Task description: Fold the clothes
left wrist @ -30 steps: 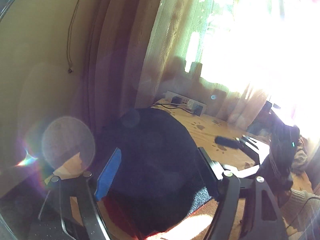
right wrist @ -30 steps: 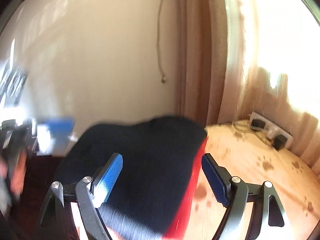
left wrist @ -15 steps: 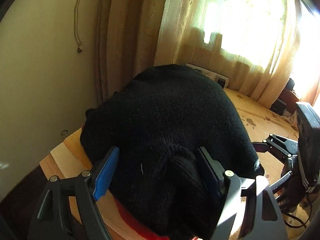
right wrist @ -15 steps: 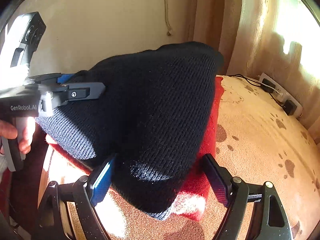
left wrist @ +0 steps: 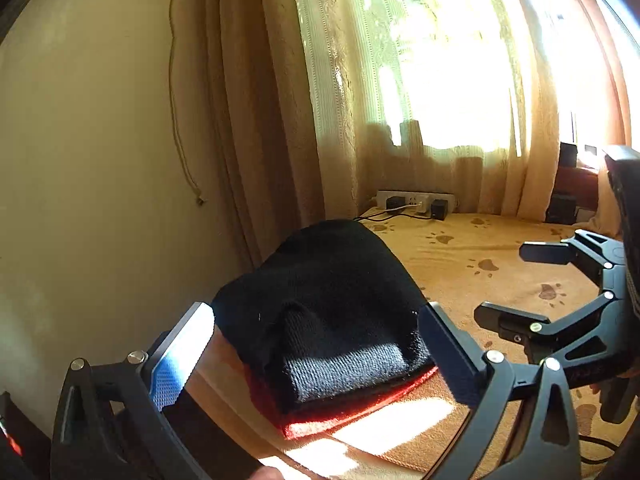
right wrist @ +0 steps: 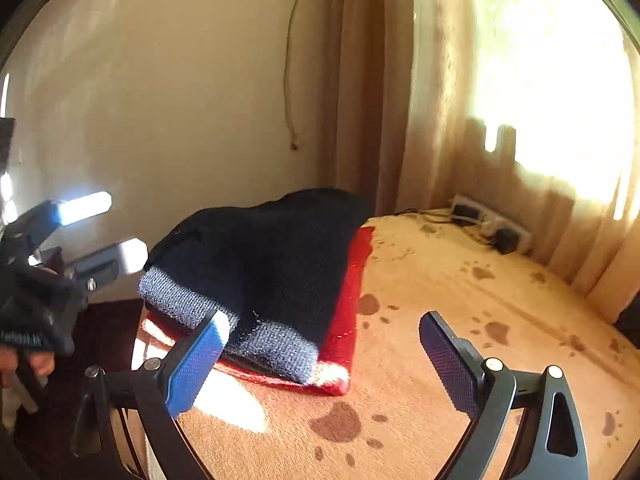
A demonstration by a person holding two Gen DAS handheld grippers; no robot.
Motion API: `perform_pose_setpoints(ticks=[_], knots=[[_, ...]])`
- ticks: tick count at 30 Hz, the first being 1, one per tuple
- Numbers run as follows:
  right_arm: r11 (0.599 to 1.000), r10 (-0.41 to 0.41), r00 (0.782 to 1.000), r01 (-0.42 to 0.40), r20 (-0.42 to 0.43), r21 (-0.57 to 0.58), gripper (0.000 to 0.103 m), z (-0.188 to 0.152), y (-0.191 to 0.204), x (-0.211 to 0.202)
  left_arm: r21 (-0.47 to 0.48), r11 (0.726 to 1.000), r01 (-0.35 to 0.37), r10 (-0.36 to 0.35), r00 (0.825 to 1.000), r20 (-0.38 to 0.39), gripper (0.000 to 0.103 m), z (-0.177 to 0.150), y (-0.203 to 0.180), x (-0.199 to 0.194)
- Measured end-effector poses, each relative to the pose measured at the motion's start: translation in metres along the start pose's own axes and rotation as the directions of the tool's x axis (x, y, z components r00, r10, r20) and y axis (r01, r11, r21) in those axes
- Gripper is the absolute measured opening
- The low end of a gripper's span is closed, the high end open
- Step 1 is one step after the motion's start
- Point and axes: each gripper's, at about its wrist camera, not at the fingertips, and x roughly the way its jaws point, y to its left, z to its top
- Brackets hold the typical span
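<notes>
You've pulled both grippers back off the stacked knit.
Your left gripper (left wrist: 316, 344) and right gripper (right wrist: 320, 348) hang with fingers apart, holding nothing. The folded black sweater (right wrist: 260, 252) rests on the red garment (right wrist: 350, 280) at the paw-print blanket's (right wrist: 460, 320) corner; square its overhanging edge gently before leaving.

Both wrist views low, near, facing curtain corner — sharing folded black sweater (left wrist: 332, 304)

Mostly buried under the black knit sweater (right wrist: 272, 256): red garment (right wrist: 348, 312), only its edges showing. Washed out by glare behind the curtain (left wrist: 420, 80): window. Cut off at the frame edge left of the sweater: left gripper (right wrist: 102, 236).
</notes>
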Motion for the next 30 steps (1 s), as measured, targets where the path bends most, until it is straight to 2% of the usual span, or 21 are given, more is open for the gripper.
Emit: perform_pose_setpoints(ticks=[3,6,11,14,17,22,30], knots=[[0.999,-0.053,0.998,0.052,-0.030,-0.003,0.102,-0.004,0.003,-0.010,-0.030,1.000,-0.010,0.008,0.999,-0.038,0.103,0.002,-0.013,-0.002],[0.998,-0.055,0.996,0.055,-0.069,0.001,0.102,-0.010,0.005,-0.010,-0.080,0.996,-0.024,0.019,0.998,-0.061,0.103,0.002,-0.013,-0.006],[0.998,-0.044,0.997,0.048,-0.070,0.048,0.102,-0.019,0.011,-0.021,-0.145,0.985,-0.096,0.081,0.991,-0.107,0.103,0.003,-0.011,-0.010],[0.996,-0.055,0.997,0.058,-0.045,0.061,0.102,-0.017,0.020,-0.033,-0.148,0.976,-0.163,0.149,0.984,-0.098,0.103,0.003,-0.011,-0.020],[0.995,-0.065,0.998,0.067,-0.020,0.074,0.102,-0.014,0.025,-0.039,-0.128,0.960,-0.251,0.244,0.968,-0.066,0.103,0.003,-0.014,-0.032],[0.995,-0.056,0.998,0.058,-0.026,0.077,0.102,-0.014,0.030,-0.031,-0.122,0.951,-0.284,0.279,0.958,-0.059,0.103,0.000,-0.017,-0.048],[0.996,-0.050,0.998,0.052,-0.031,0.068,0.102,-0.006,0.034,-0.024,-0.155,0.952,-0.263,0.249,0.963,-0.101,0.103,-0.001,-0.009,-0.037]])
